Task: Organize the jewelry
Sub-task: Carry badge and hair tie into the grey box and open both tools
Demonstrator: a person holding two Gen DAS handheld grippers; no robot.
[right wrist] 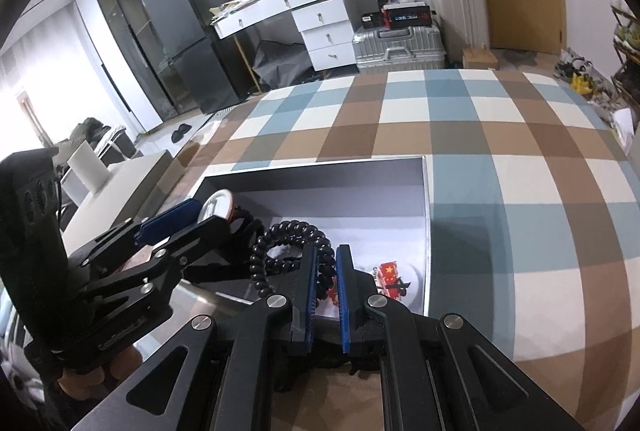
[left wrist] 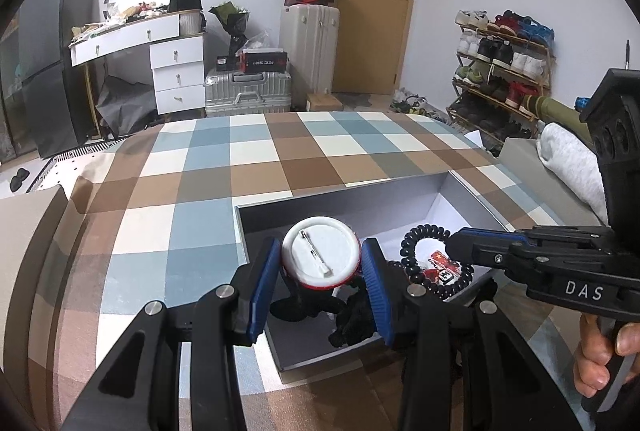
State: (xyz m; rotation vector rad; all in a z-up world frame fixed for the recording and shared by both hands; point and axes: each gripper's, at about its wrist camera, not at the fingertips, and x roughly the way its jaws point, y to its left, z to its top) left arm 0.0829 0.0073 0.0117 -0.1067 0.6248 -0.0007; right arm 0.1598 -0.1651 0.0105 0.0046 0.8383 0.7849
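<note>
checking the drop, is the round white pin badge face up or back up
Back up: the round white pin badge, between the left gripper's fingers, shows its metal pin clasp.

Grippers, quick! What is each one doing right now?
Left gripper: shut on the round pin badge, held above the grey box.
Right gripper: shut on the black coiled band.

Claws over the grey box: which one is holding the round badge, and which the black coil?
The left claw clamps the white-backed round badge, pin side up. The right claw is shut on the black coil.
</note>
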